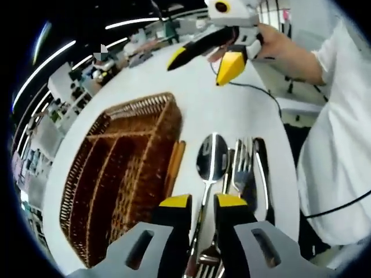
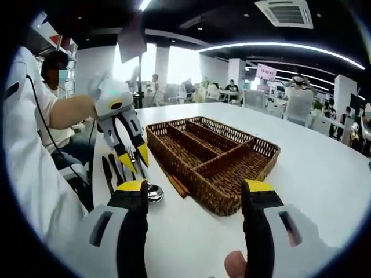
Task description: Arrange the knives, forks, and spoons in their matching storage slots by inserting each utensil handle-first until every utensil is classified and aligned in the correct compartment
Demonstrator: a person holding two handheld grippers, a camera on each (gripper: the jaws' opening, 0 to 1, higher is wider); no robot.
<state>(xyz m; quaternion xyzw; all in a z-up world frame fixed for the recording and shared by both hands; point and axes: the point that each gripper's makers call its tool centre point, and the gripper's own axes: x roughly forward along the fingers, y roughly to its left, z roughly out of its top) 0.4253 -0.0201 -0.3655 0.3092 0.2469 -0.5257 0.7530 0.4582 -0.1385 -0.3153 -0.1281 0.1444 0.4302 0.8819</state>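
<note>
Four compartments are seen in the wicker tray, all bare, set mid-table. Just right of its long side lie wooden chopsticks, then a spoon, a fork and a knife, side by side, touching. The left gripper is spread, hovering over the spoon's shaft, nothing held. The right gripper is wide apart, unloaded, well back. Steel judged stiff, light, slick; the narrow neck is best pinched, leaving the handle free.
</note>
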